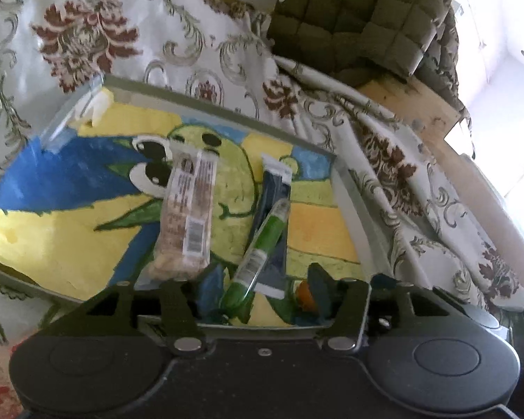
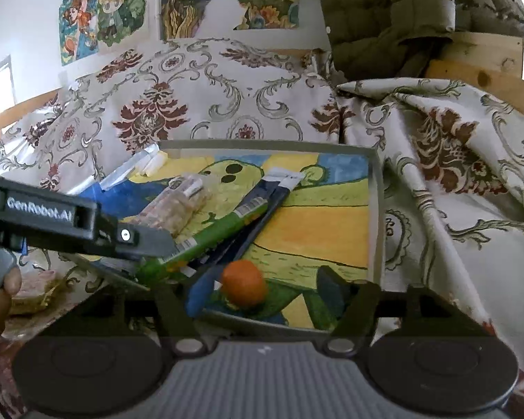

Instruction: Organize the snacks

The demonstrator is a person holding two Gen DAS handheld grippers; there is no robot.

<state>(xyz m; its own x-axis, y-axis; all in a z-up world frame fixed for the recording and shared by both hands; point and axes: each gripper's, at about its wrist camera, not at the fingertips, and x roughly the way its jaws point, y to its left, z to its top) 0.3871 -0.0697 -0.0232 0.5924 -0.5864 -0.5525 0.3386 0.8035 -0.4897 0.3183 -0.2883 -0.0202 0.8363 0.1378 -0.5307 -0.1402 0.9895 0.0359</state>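
Fingers of my left gripper (image 1: 265,282) stand apart around the green stick pack (image 1: 258,251), not pressing it. My right gripper (image 2: 265,289) gapes beside the orange ball (image 2: 244,288). Farther in the painted tray (image 1: 227,103) lie the dark blue pack (image 1: 274,192) and nut bar (image 1: 185,213).

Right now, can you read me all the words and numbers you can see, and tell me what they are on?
"GenRobot.AI": white letters on the black left tongs.
Clear snack bar wrapper: a barcode and small print, too blurred to read.
Green snack stick: a barcode label, too small to read.
Dark blue packet: no print that can be read.
Orange fruit: no words.
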